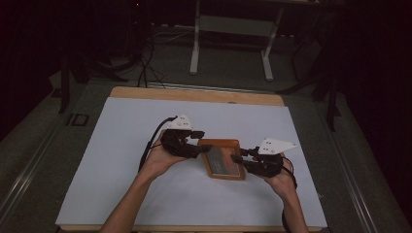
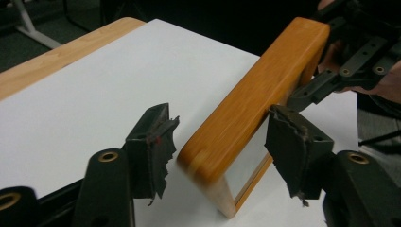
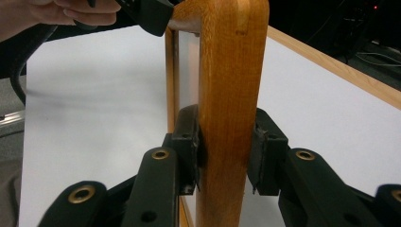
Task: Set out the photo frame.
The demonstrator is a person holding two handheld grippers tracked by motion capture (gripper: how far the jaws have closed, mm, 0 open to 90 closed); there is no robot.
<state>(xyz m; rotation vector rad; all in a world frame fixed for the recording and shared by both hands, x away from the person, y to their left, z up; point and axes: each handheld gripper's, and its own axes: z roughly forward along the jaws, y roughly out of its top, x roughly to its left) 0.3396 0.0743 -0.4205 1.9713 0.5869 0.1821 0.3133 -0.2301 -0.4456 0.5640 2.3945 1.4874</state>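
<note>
On the white table sheet [image 1: 121, 160], the left gripper [image 1: 197, 144] sits at the left end of the wooden frame [image 1: 222, 159], its jaws spread to either side of the frame's edge without pressing it. The frame lies mid-table between both hands. At its right end, the right gripper [image 1: 239, 158] pinches the wooden rim firmly.

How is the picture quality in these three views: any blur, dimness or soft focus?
High view: dim, surroundings almost black, white table cover evenly lit. Left gripper view: near corner of the wooden frame is smeared, the rest sharp. Right gripper view: frame and jaws crisp, the hand at top left soft.
</note>
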